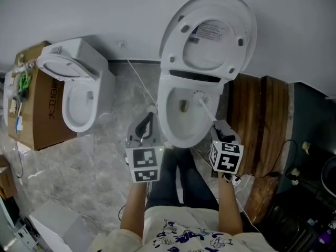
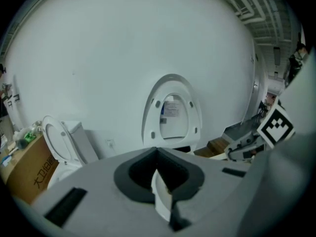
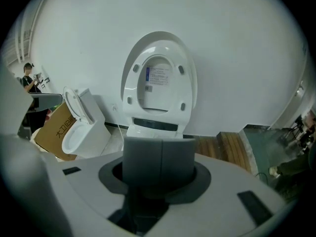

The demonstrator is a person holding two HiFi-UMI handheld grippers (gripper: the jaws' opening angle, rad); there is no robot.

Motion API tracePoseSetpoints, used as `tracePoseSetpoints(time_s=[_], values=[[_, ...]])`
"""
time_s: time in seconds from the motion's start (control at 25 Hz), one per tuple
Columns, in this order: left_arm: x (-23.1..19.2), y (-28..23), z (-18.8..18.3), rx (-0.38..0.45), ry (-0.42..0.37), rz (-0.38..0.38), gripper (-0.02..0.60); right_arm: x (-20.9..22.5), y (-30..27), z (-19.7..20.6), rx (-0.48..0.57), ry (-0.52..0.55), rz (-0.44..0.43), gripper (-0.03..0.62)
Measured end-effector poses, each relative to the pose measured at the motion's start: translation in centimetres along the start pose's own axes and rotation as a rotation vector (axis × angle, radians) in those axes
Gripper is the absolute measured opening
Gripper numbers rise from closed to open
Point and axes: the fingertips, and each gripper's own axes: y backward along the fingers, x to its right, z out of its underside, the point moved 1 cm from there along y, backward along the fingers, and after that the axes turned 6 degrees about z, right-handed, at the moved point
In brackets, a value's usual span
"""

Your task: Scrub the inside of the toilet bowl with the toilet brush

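brush: toilet brush (image 1: 199, 95) has its head inside the toilet bowl (image 1: 174, 127), near the back wall; the thin handle runs out over the front-right rim.
right gripper: right gripper (image 1: 219, 127) is at the handle's near end. Jaws are pressed flat together in the right gripper view (image 3: 161, 164), clamped on the handle, which is hidden behind them there.
left gripper: left gripper (image 1: 149, 114) is just beside the bowl's front-left rim. Jaws are closed into a thin pale fin (image 2: 160, 194) with nothing seen between them.
lid: seat lid (image 1: 210, 33) is raised against the white wall.
second toilet: second toilet (image 1: 79, 98) stands to the left, lid up, well apart.
box: cardboard box (image 1: 44, 114) is just left of it.
floor: grey marble floor (image 1: 79, 161); wooden platform (image 1: 260, 119) to the right of the bowl.
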Motion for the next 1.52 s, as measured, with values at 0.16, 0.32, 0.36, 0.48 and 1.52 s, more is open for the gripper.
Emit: tracePoseSetpoints(time_s=[0.16, 0.32, 0.36, 0.48, 1.52], values=[[0.4, -1.9, 1.7, -0.038, 0.01, 0.003, 0.002, 0.2, -2.7, 1.2, -0.043, 0.015, -0.003, 0.165], [1.0, -4.3, 3.9, -0.083, 0.017, 0.013, 0.002, 0.4, -5.5, 2.5, -0.09, 0.003, -0.011, 0.166], [1.2, -4.9, 4.5, -0.096, 0.017, 0.016, 0.002, 0.5, -6.2, 2.8, -0.102, -0.001, -0.017, 0.166], [1.6, -6.0, 6.3, -0.13, 0.011, 0.021, 0.002, 0.3, -8.2, 4.1, -0.132, -0.001, -0.032, 0.166], [1.6, -13.4, 14.9, -0.197, 0.078, -0.003, 0.002, -2.2, -22.4, 6.8, -0.179, -0.065, -0.045, 0.165]])
